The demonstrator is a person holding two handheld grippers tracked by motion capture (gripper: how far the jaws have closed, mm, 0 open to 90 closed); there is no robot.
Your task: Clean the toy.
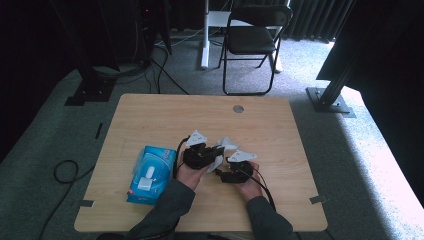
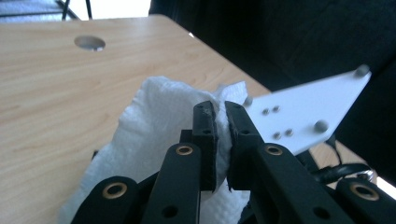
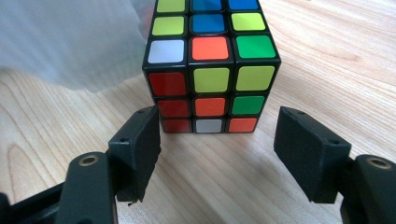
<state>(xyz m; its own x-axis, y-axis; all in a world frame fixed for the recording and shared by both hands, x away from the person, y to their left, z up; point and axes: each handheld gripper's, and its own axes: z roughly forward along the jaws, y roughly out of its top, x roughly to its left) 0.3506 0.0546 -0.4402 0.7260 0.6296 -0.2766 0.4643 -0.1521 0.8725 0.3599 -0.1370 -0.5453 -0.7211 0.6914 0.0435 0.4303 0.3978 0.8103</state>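
near the table's [image 1: 150,115] middle, the left gripper [image 2: 219,112] has its jaws pinched on a white tissue [image 2: 154,116], probably to wipe the puzzle cube [image 3: 210,70]. just right, the right gripper [image 3: 217,140] sits with jaws spread before the cube, seemingly ready to steady it. a blue tissue pack [image 1: 152,172] lies left.

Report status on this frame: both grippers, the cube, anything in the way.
Left gripper shut on white tissue. Right gripper open, jaws just short of puzzle cube on table. Tissue hangs beside cube's far side.
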